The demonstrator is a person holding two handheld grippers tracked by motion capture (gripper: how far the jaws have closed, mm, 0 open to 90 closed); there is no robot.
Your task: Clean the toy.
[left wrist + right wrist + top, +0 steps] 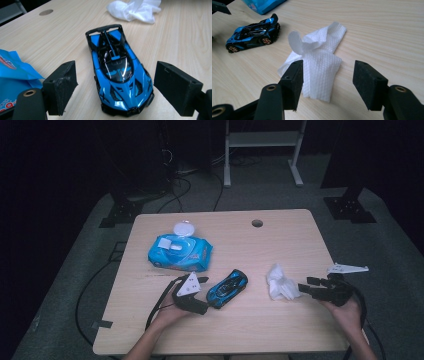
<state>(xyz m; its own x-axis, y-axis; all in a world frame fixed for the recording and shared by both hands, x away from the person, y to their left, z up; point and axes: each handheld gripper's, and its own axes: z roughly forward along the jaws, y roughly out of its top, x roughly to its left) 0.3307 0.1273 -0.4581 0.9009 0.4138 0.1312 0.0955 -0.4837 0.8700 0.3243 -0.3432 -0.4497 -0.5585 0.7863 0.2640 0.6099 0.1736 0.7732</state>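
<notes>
Toy car (119, 75) between left tool's (123, 92) jaws

You can read no full word anywhere; the blue wipes pack (10, 75) at the table's left edge bears only cut-off red and white print.

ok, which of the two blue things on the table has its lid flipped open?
The blue wet-wipes pack near the table's far left: its round white lid stands open at the back. The other blue thing, the toy car, sits nearer the person, by the left claw.

Blue-and-black toy car (227, 288), white embossed wipe (281, 282), blue wipes pack (180, 252)
</notes>
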